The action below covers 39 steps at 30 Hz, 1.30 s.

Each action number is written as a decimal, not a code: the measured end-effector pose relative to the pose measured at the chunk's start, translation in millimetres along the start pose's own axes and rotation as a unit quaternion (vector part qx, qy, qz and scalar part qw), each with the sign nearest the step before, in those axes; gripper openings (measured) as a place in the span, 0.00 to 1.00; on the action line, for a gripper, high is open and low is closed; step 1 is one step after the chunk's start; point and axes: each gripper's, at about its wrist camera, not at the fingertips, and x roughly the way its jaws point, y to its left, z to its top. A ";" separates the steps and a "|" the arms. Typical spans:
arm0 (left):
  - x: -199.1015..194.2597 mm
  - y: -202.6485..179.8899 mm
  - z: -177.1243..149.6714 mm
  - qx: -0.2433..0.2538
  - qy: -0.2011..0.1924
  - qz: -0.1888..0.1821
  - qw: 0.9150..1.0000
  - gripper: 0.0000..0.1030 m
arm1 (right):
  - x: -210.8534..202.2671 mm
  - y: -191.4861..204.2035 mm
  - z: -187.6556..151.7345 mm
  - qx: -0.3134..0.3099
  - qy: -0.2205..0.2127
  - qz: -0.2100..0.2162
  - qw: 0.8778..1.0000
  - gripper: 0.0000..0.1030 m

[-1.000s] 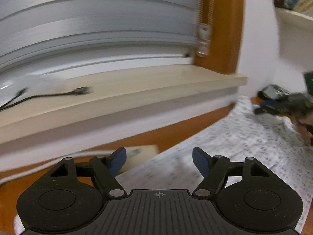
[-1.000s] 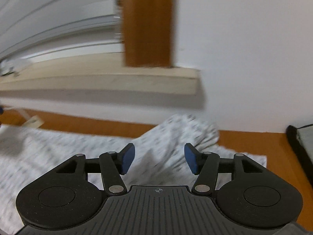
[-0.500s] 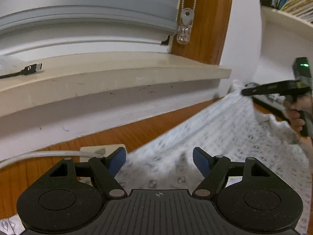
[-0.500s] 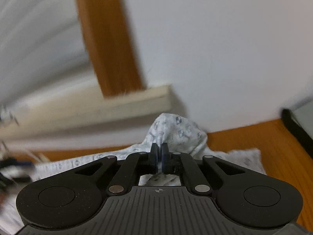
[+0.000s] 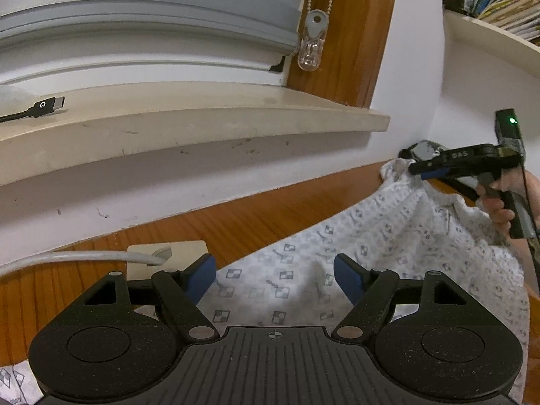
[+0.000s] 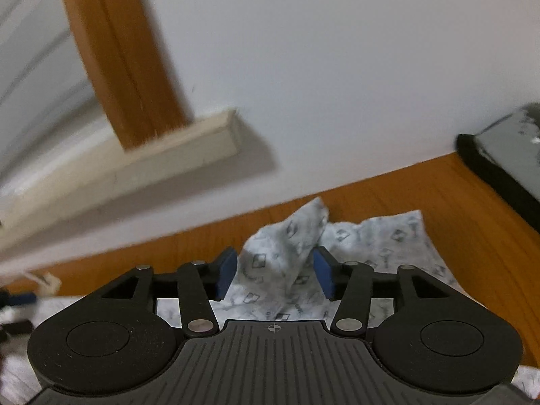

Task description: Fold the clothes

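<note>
A white garment (image 5: 388, 236) printed with small grey squares lies spread on the wooden table (image 5: 270, 209). My left gripper (image 5: 275, 273) is open just above the garment's near left part, with nothing between its blue pads. In the right wrist view my right gripper (image 6: 275, 276) is open, and a raised peak of the garment (image 6: 280, 253) stands between its pads. Seen from the left wrist view, the right gripper (image 5: 416, 172) is at the garment's far right corner, held by a person's hand (image 5: 499, 209).
A pale window sill (image 5: 202, 121) juts out over the table's back edge, with a black USB cable (image 5: 44, 106) on it. A white cable (image 5: 84, 256) and beige pad (image 5: 175, 253) lie at the left. A dark flat object (image 6: 506, 155) sits far right. A shelf (image 5: 489, 33) hangs above.
My right gripper shut on the garment's corner half a second ago and has now opened, with the fold still standing between its pads. The left gripper stayed open and came closer to the garment.
</note>
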 end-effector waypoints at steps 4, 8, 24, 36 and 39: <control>1.9 1.4 0.1 -0.007 0.006 0.003 1.000 0.77 | 8.2 -5.7 4.3 0.004 0.001 -0.029 1.000 0.06; 1.7 2.4 -0.1 -0.008 0.008 0.004 1.000 0.78 | 11.8 -15.6 3.9 0.031 0.008 -0.037 0.999 0.10; 4.1 1.9 -0.6 -0.013 0.014 0.008 1.000 0.79 | 41.7 -21.2 42.3 0.008 0.028 -0.053 0.998 0.46; 5.6 3.9 -2.7 -0.018 0.016 0.009 1.000 0.80 | 8.1 -62.5 32.2 0.086 -0.005 -0.051 0.995 0.02; 3.5 1.9 -2.8 -0.014 0.009 0.013 1.000 0.80 | -1.6 -72.9 29.3 0.106 -0.017 -0.051 0.993 0.06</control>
